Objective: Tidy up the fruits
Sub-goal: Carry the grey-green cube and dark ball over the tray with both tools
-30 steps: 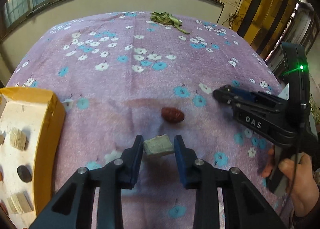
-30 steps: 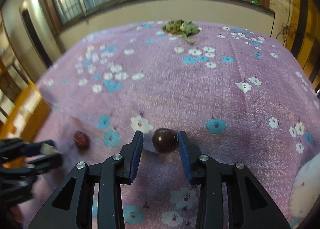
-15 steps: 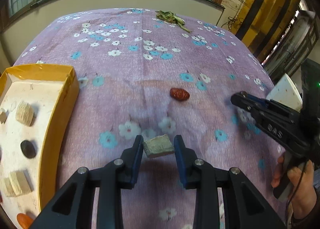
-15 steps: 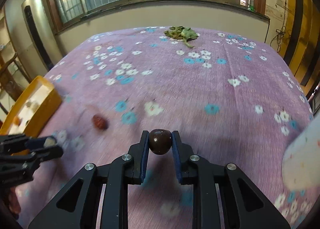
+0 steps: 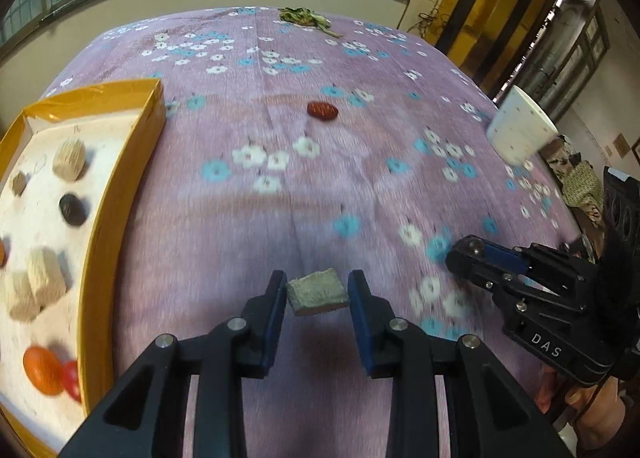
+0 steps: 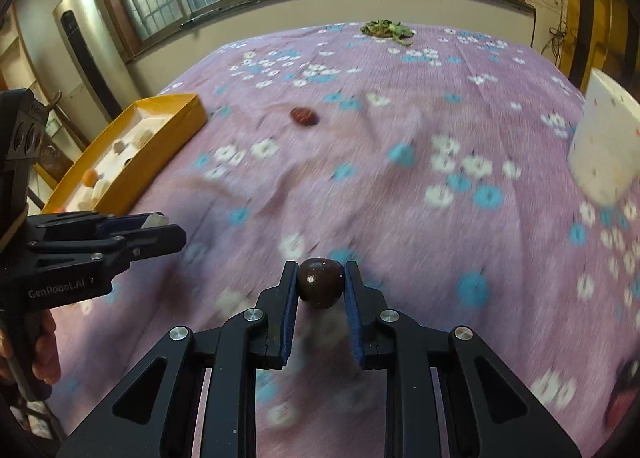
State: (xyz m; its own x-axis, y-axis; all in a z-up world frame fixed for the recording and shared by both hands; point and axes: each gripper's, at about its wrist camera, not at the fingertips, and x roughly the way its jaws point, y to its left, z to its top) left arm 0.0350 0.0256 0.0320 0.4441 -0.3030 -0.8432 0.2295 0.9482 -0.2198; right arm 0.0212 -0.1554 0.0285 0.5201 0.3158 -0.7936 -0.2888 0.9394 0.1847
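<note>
Fruits are lying in different spots on the purple flowered cloth (image 5: pixel 280 225). One round dark fruit (image 6: pixel 320 282) is sitting tight between the two blue pads of the right gripper (image 6: pixel 320 290), which is squeezing it and holding it up over the cloth. The left gripper (image 5: pixel 317 294) is pinching a small grey-green block (image 5: pixel 317 292) between its pads, and the block is hanging above the cloth too. A red date (image 5: pixel 322 111) is lying alone on the cloth, well away from both grippers and near the middle of the table. The yellow box (image 5: pixel 105 193) is sitting at the left edge of the table, and its white floor is holding pale ridged chunks (image 5: pixel 38 278), one dark round piece (image 5: pixel 72 209) and an orange fruit (image 5: pixel 42 370) touching a small red one (image 5: pixel 73 380). A white cup with little dots (image 5: pixel 520 129) is standing near the right edge. A pile of green leaves (image 6: pixel 385 29) is lying at the far end of the cloth. A person's hand (image 6: pixel 44 350) is gripping the left gripper's handle.
</note>
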